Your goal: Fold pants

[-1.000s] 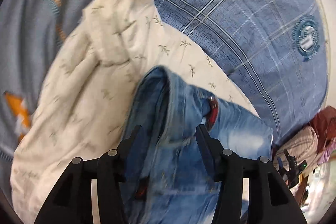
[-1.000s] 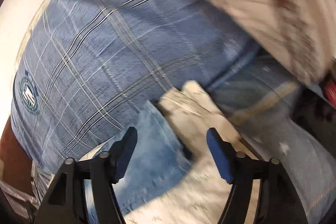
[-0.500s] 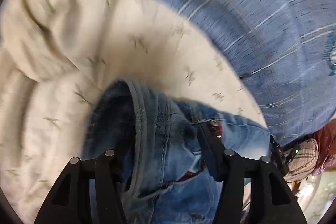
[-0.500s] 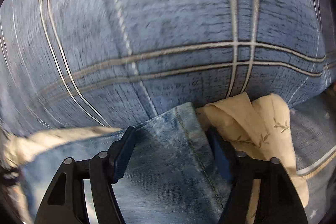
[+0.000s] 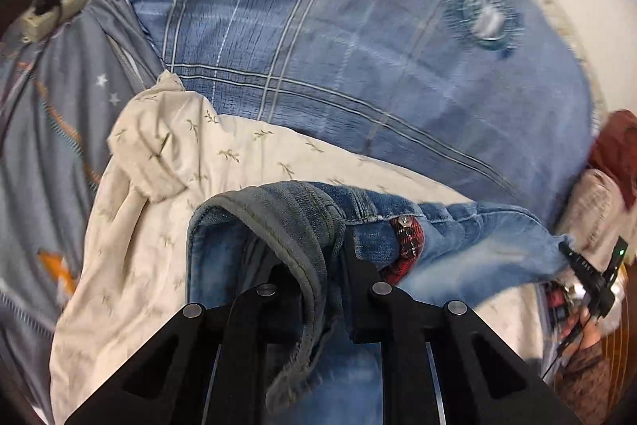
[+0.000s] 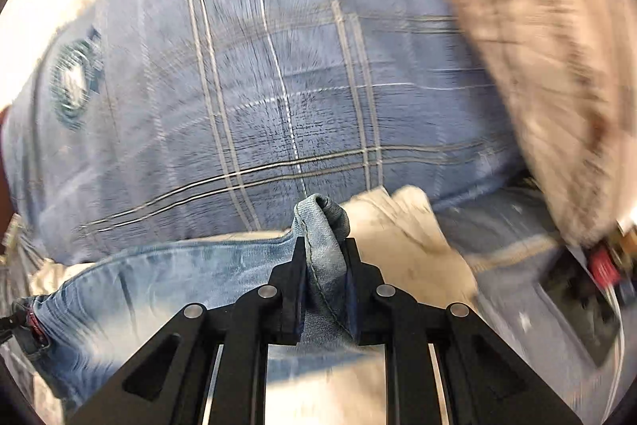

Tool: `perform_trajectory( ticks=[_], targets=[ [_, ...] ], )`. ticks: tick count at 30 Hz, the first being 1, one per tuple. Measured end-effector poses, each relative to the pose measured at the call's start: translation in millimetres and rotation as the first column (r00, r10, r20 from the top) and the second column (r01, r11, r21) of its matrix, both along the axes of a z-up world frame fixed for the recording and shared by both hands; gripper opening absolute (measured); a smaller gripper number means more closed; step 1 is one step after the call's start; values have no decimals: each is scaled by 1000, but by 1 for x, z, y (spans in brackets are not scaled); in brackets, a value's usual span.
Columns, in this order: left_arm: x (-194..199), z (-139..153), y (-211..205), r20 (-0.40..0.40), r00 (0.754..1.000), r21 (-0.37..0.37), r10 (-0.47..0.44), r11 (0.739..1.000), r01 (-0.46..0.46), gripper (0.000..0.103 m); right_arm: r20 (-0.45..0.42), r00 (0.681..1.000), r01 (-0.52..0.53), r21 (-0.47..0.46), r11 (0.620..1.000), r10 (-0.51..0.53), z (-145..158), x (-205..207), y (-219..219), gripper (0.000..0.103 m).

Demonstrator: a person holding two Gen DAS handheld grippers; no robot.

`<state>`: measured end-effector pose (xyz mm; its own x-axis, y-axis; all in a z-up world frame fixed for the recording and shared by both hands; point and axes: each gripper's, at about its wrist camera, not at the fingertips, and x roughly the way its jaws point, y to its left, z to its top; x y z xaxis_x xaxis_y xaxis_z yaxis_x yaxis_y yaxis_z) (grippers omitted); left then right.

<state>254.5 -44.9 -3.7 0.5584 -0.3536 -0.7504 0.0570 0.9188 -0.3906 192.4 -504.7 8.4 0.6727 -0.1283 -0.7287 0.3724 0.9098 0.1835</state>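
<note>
Our left claw (image 5: 314,257) is now closed on the waistband of the jeans (image 5: 458,241), where a moment ago its jaws stood apart around it. Our right claw (image 6: 323,257) has also closed, on the other denim edge. We judge both ends secured above the cream cloth (image 5: 159,186), ready for lifting.

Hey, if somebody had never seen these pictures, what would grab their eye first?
Probably the blue jeans, stretched between the two grippers: the left gripper is clamped on a bunched hem, the right gripper on a rolled denim edge. Behind them, a big blue plaid cover with a round teal emblem fills the background, and a cream leaf-print cloth lies under the jeans.
</note>
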Motion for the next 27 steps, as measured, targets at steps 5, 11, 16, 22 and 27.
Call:
perform_trajectory(
  ticks=[5, 11, 16, 22, 27],
  targets=[
    [-82, 0, 37, 3, 999, -65, -36, 997, 36, 15, 48, 997, 59, 54, 997, -62, 1, -94, 0, 16],
    [-144, -39, 67, -137, 986, -106, -95, 991, 81, 18, -65, 977, 212, 142, 967, -204, -47, -196, -2, 25],
    [-172, -23, 98, -129, 984, -168, -121, 981, 99, 19, -90, 960, 280, 223, 934, -266, -52, -261, 13, 27],
    [-197, -8, 138, -140, 989, -380, -57, 925, -1, 43, 7, 979, 184, 404, 896, -204, -31, -269, 54, 63],
    [-180, -14, 140, -210, 976, -467, -54, 883, -51, 46, 12, 1000, -18, 612, 791, 14, -47, -218, 117, 64]
  ],
)
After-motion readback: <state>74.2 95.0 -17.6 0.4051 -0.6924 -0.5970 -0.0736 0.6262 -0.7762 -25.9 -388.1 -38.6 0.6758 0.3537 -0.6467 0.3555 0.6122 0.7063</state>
